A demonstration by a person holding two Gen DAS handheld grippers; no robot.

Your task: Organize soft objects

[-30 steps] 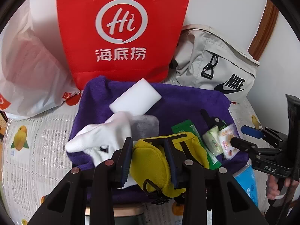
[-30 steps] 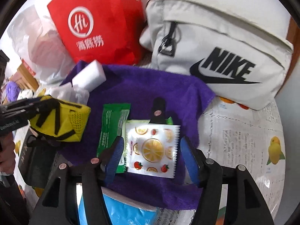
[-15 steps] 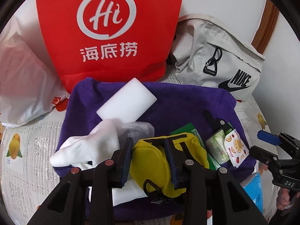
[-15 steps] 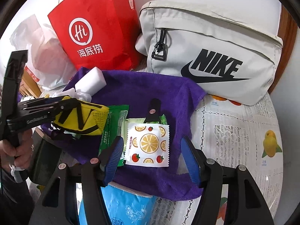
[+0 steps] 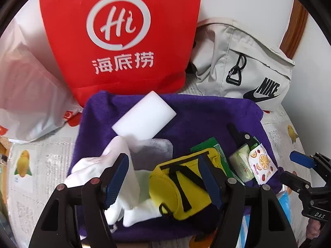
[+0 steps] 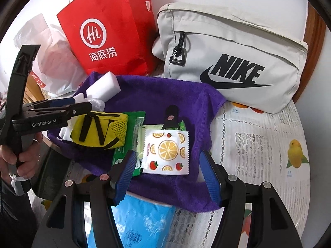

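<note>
Left tool [image 5: 163, 177] opening, releasing yellow pouch [image 5: 182, 188].

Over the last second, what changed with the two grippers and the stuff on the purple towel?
The left gripper has let go of the yellow pouch; its jaws are opening, and the pouch lies between them on the purple towel. The right gripper stayed open above the fruit-print packet. The white sponge kept its spot.

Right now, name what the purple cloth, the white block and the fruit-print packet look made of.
Purple cloth: terry or microfibre, by its matte, fuzzy nap. White block: probably foam sponge, matte with soft rounded corners. Fruit-print packet: plastic film, glossy with serrated sealed edges.
</note>
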